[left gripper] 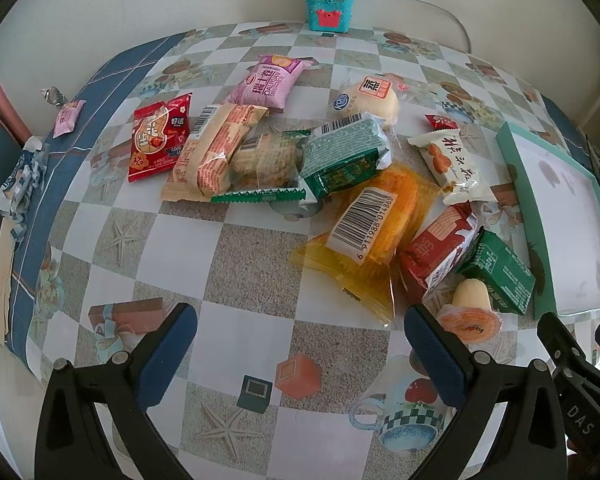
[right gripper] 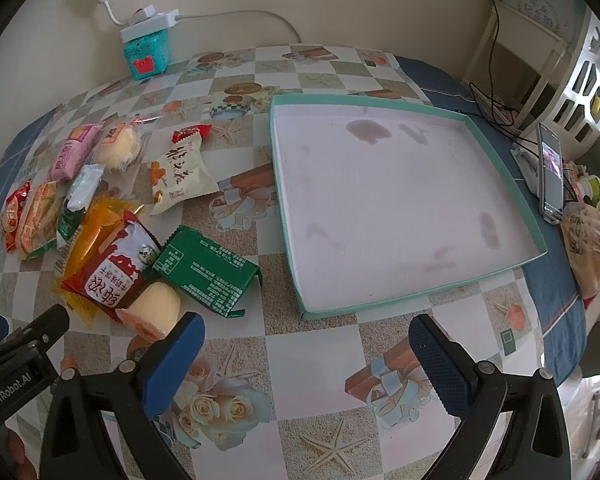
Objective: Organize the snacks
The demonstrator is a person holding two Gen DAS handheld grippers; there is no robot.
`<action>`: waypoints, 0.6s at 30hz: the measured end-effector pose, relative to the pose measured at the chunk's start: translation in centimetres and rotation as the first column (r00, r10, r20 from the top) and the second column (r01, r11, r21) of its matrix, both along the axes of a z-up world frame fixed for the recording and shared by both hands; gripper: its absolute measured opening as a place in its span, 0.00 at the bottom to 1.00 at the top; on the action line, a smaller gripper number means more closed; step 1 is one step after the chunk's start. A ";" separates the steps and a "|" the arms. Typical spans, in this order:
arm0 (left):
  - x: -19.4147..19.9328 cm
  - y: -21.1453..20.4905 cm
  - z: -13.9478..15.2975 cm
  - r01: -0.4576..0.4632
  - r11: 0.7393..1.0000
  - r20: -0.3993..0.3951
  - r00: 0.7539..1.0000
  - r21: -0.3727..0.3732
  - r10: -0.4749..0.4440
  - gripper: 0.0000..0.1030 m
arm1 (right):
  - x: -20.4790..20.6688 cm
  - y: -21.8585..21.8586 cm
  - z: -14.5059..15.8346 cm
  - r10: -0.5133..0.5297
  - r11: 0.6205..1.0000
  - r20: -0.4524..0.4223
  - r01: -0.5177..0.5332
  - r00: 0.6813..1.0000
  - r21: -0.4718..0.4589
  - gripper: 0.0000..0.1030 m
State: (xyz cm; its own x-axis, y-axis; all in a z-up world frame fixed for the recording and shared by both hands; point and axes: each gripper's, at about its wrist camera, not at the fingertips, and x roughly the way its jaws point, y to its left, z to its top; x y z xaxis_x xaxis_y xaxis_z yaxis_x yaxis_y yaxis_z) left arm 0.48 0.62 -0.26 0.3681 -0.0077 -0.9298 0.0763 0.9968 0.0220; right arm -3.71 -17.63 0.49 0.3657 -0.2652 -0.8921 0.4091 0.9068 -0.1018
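Snacks, loose pile on the checked tablecloth (left gripper: pixel 252 264), left of the tray; 13 packets counted in the left wrist view, plus 1 stray:
- 1 red peanut packet (left gripper: pixel 158 136), at the pile's left edge.
- 1 beige-and-orange biscuit packet (left gripper: pixel 212 152), just beside it.
- 1 clear cookie packet with green serrated ends (left gripper: pixel 266 162), overlapping the beige one.
- 1 pink roll packet (left gripper: pixel 266 80), at the far side.
- 1 pale round bun in clear wrap (left gripper: pixel 374 98).
- 1 green-and-white packet (left gripper: pixel 346 152), barcode up, resting on the orange one.
- 1 orange translucent packet (left gripper: pixel 374 232), barcode up.
- 1 white packet with black script (left gripper: pixel 452 164); 1 small red sachet (left gripper: pixel 440 121) touching its far end.
- 1 red-and-white wafer packet (left gripper: pixel 440 256).
- 1 dark green packet (left gripper: pixel 498 272), between the wafer packet and the tray.
- 1 jelly cup (left gripper: pixel 470 308), lying on its side, nearest the grippers.
- 1 small pink sweet (left gripper: pixel 69 117), well apart on the blue border.

Tray (right gripper: pixel 500 178): 1, teal-rimmed, white floor stained, nothing in it.

Left gripper (left gripper: pixel 300 334): jaws spread wide, holding nothing; right finger pad (left gripper: pixel 436 344) just beside the jelly cup, contact uncertain.

Right gripper (right gripper: pixel 306 344): jaws spread wide, holding nothing, before the tray's near corner.

Surroundings: 1 teal tin (right gripper: pixel 146 56) by the wall with 1 white power strip (right gripper: pixel 150 24) on top; 1 phone (right gripper: pixel 550 172) propped right of the tray.
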 end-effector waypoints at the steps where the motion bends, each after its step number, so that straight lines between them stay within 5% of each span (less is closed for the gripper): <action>1: 0.0 0.0 0.0 -0.001 1.000 0.000 1.000 0.000 0.001 1.00 | -0.1 0.0 0.0 0.000 1.000 0.001 0.000 1.000 0.000 1.00; 18: 0.0 0.0 0.0 -0.001 1.000 -0.002 1.000 -0.001 0.001 1.00 | 0.1 0.1 -0.1 0.001 1.000 -0.004 -0.001 1.000 -0.003 1.00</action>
State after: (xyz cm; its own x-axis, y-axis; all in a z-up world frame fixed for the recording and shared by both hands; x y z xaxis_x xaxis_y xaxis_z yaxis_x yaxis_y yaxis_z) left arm 0.49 0.62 -0.22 0.3666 -0.0085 -0.9304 0.0755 0.9969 0.0206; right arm -3.63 -17.57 0.42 0.3625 -0.2680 -0.8927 0.4082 0.9067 -0.1064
